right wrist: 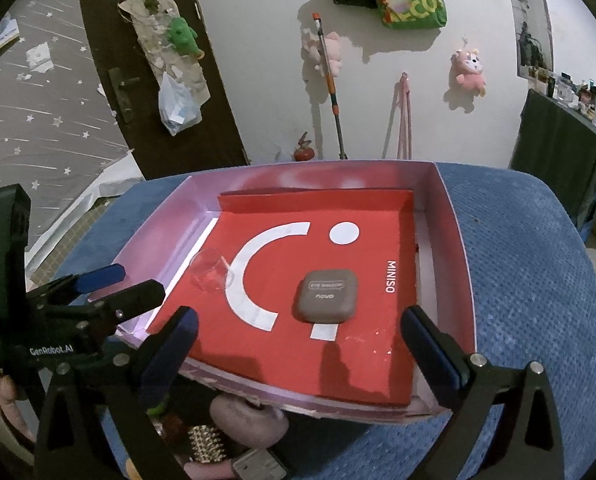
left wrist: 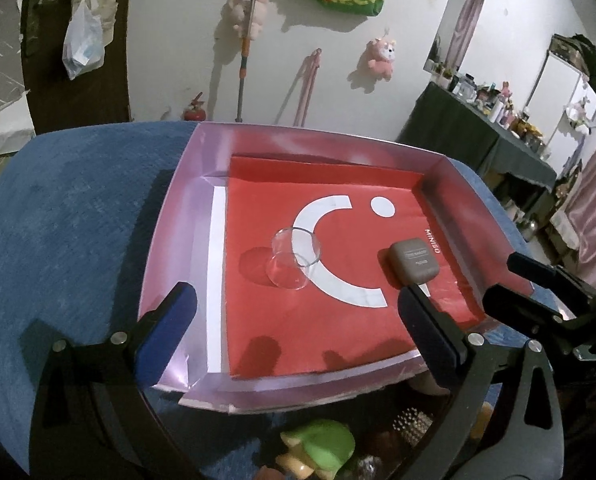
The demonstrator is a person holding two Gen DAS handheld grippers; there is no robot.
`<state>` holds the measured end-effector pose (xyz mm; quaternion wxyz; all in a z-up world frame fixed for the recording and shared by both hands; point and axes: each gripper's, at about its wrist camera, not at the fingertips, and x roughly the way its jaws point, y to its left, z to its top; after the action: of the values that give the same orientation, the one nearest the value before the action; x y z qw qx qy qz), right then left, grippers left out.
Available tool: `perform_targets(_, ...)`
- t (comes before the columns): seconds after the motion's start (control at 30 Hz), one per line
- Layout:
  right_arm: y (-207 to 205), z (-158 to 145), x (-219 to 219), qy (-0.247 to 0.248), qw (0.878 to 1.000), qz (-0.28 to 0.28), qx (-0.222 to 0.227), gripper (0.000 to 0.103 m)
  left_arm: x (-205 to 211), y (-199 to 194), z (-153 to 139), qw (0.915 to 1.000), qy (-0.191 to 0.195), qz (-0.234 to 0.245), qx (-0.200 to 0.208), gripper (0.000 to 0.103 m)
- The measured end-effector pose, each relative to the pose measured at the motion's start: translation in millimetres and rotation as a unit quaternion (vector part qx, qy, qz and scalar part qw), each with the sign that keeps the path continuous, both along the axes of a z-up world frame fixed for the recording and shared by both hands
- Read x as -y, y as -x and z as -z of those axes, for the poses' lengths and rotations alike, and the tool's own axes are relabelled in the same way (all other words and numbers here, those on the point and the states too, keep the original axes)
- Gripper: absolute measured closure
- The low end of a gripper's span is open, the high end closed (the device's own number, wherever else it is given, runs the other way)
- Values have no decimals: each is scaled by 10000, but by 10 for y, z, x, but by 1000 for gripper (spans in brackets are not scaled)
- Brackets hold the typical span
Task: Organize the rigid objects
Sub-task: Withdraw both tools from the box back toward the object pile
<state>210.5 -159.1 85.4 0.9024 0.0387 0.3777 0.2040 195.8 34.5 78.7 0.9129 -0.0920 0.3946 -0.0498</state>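
A shallow pink box (left wrist: pixel 177 216) lined with red Miniso paper sits on a blue cushion; it also shows in the right wrist view (right wrist: pixel 450 240). Inside lie a clear glass cup (left wrist: pixel 293 258) on its side and a taupe eye-shadow case (left wrist: pixel 414 266); both also show in the right wrist view, the cup (right wrist: pixel 211 274) and the case (right wrist: pixel 326 297). My left gripper (left wrist: pixel 293 320) is open and empty above the box's near edge. My right gripper (right wrist: pixel 298 340) is open and empty, near the case. The left gripper also shows at the left of the right wrist view (right wrist: pixel 129 286).
Loose items lie below the box's near edge: a green plush toy (left wrist: pixel 318 448), a pink round object (right wrist: pixel 249 420), a gold studded piece (right wrist: pixel 205 442). A white wall with hung plush toys (right wrist: pixel 470 68) and a dark door (right wrist: pixel 149 60) stand behind.
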Motion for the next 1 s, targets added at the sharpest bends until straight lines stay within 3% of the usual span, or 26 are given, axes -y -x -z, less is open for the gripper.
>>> perform_targets(0.3,189,-74,10,-44,9998,-70,159,0,52,199,-109,9994,-218,45,251,0)
perform_targets(0.6,323,-113,52,-114,9997,-75,212,0,25,316,-146,9996,-55,57,289,0)
perform_targets(1.0,481,-107,81,-132,9995,-95,280,0,39,496,-135,9994,-191,-68,296,0)
